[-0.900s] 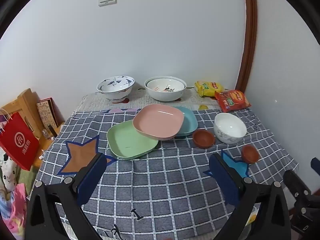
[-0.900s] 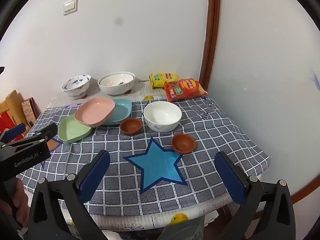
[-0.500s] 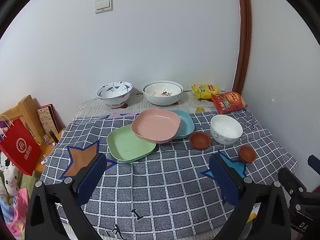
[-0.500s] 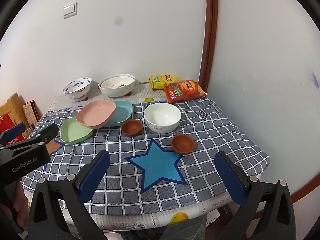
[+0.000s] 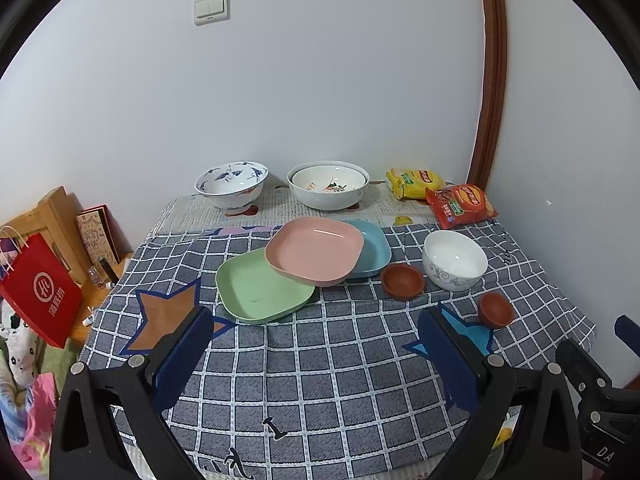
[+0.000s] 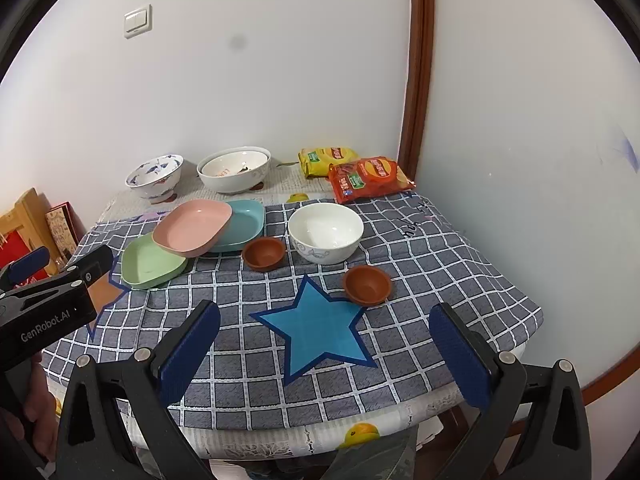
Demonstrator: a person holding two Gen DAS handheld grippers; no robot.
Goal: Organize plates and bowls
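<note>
A pink plate (image 5: 316, 249) rests tilted on a green plate (image 5: 260, 290) and a blue plate (image 5: 372, 249) mid-table. A white bowl (image 5: 455, 259) and two small brown bowls (image 5: 402, 281) (image 5: 496, 309) stand to the right. A blue-patterned bowl (image 5: 232, 184) and a large white bowl (image 5: 328, 184) with a smaller bowl nested inside stand at the back. My left gripper (image 5: 320, 360) is open and empty above the table's front. My right gripper (image 6: 324, 352) is open and empty over the blue star (image 6: 316, 332). The plates (image 6: 192, 230) and bowls (image 6: 325, 232) also show in the right wrist view.
Yellow (image 5: 414, 182) and red (image 5: 460, 204) snack bags lie at the back right by the wall. A red paper bag (image 5: 40, 292) and a wooden shelf (image 5: 52, 216) stand left of the table. The chequered cloth (image 5: 320, 380) covers the table.
Both grippers have drawn back and up slightly from the table, so the dishes look a little farther away. Nothing on the table has moved.
</note>
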